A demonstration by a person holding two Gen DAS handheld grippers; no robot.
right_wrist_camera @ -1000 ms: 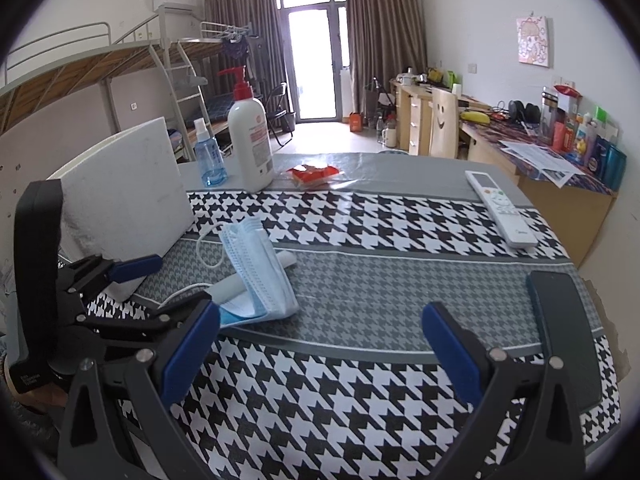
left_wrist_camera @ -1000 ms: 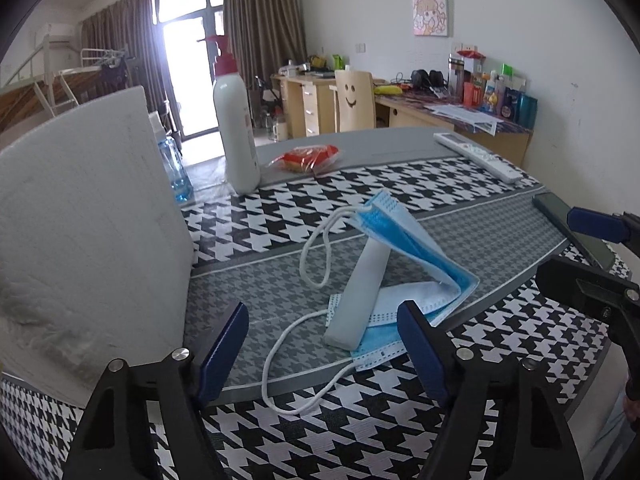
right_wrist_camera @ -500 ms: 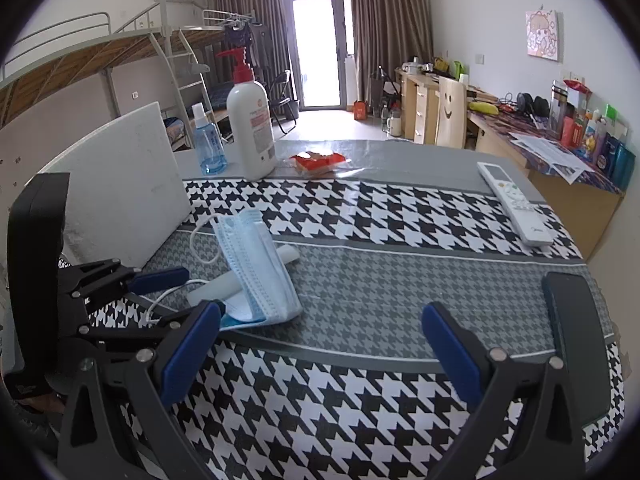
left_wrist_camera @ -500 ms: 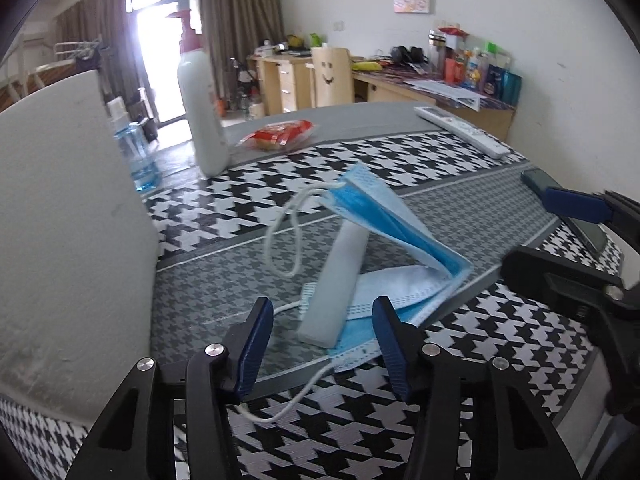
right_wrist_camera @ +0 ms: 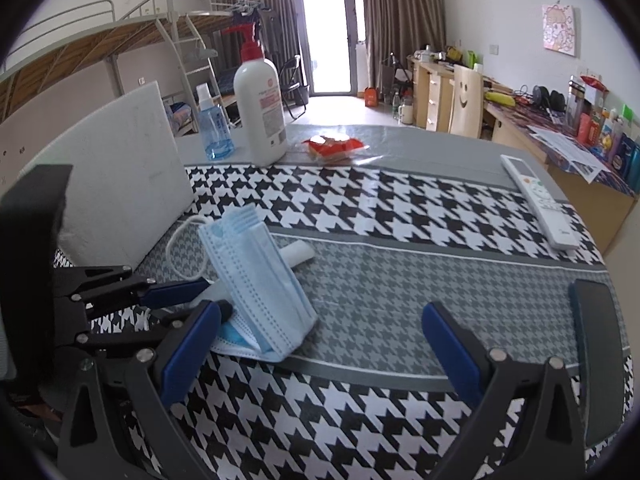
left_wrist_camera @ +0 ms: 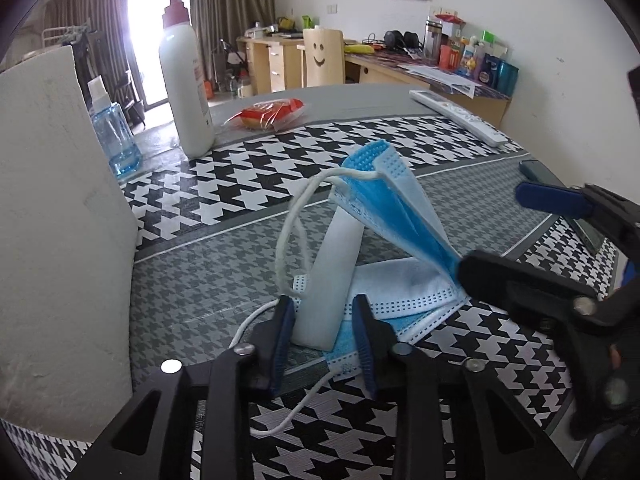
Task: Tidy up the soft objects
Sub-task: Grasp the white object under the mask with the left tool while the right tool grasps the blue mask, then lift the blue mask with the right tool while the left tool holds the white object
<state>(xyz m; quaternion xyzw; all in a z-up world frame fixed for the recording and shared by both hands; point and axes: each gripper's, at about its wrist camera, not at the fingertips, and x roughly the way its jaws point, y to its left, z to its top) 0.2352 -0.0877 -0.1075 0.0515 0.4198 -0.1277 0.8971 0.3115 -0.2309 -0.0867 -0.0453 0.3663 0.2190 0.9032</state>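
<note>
Table [right_wrist_camera: 400,216] with houndstooth cloth; white foam board [left_wrist_camera: 52,216] stood upright at its left edge. Blue mask [left_wrist_camera: 400,216] lay mid-table, folded, top half propped on a white tube [left_wrist_camera: 332,280] lying on its lower half, ear loops trailing toward the board. Left gripper [left_wrist_camera: 322,326] angled steeply down at the tube's near end, jaws just closing, now straddling the tube; left pad [left_wrist_camera: 285,332] touching or nearly so, a sliver of gap at the right, so not clamped yet. Right gripper [right_wrist_camera: 320,344] also pitched down, low over the cloth just right of the mask, jaws spread wide, nothing between them, its left finger [right_wrist_camera: 192,344] just beside the mask's lower edge. Both grippers near each other, apart. Pump bottle [right_wrist_camera: 260,112], spray bottle [right_wrist_camera: 214,128], red snack pack [right_wrist_camera: 334,146], remote [right_wrist_camera: 538,204], phone [right_wrist_camera: 600,344] sat well clear
</note>
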